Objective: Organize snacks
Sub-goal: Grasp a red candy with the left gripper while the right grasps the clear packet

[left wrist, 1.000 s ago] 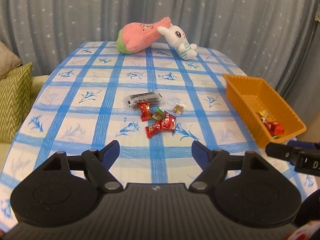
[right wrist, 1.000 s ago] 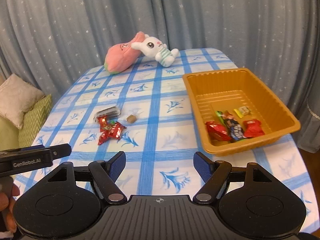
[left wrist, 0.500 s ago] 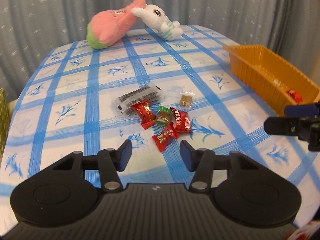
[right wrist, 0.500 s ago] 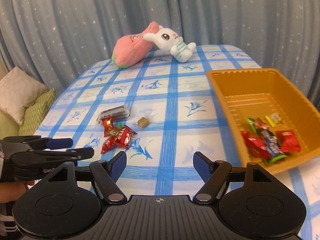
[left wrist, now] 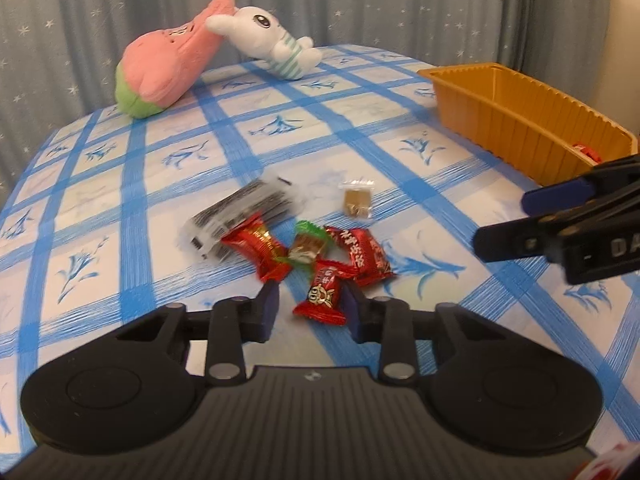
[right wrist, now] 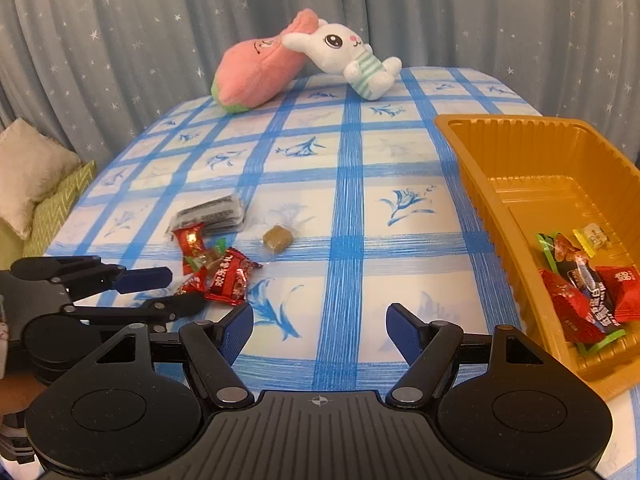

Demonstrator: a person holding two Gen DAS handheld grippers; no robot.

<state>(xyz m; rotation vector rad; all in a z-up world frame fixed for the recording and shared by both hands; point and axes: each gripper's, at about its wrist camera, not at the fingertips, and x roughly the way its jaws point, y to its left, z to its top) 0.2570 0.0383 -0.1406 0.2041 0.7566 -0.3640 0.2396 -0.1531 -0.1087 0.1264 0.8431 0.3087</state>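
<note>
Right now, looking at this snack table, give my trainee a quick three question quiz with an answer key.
1. True or false: the small red candy lies between the left gripper's closing jaws.
2. Which snack lies apart from the red cluster? A) the clear-wrapped brown candy B) a chocolate bar C) a banana
3. Fill in: the sorted snacks sit in the ____ tray.

Key: 1 true; 2 A; 3 orange.
</note>
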